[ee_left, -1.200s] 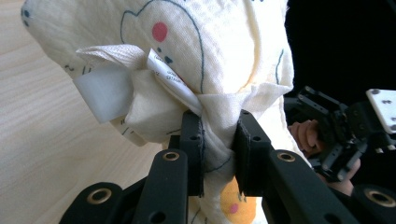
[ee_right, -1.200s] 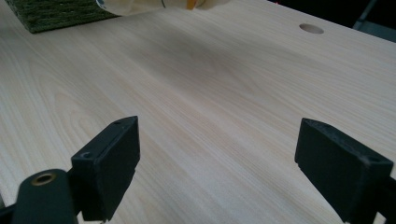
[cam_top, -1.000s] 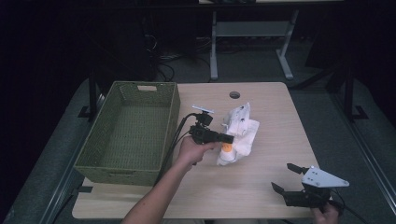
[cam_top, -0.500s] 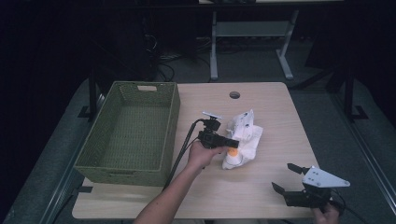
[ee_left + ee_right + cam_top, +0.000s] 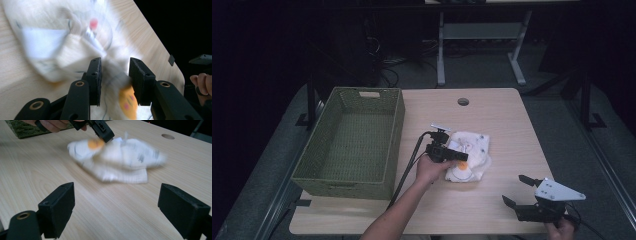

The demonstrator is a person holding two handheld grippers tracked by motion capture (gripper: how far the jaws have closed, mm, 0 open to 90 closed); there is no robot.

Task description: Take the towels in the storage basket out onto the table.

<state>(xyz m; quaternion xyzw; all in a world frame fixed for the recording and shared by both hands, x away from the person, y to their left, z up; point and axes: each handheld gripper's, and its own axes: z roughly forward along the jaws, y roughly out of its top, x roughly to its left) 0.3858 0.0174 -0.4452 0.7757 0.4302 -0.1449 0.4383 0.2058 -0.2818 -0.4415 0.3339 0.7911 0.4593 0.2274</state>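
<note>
High view, nearest edge first: the right tongs (image 5: 523, 192) rest low on the pale wooden desk (image 5: 507, 125) by the person's right hand (image 5: 560, 230), jaws spread wide with nothing between them, just as they lay a second ago. Their own view shows the same wide, empty gap above bare wood.

Farther in, the left tongs (image 5: 460, 156) have slid rightward and toward the person over the last second, and now sit over the near end of the crumpled white cloth with small dark prints and an orange patch (image 5: 469, 157). From the left gripper view the jaws stand partly apart with a fold of that cloth (image 5: 75, 47) between them, the orange patch beside the right jaw; the picture is smeared, so whether the pads have bitten yet cannot be told. The bundle itself lies in the middle of the desk, and has bunched and shifted slightly with the tongs' approach. That likely means a grasp is just beginning.

Beyond and to the left stands the green woven rectangular basket (image 5: 396, 125), empty, well apart from the cloth, a plausible place for it to go.
</note>
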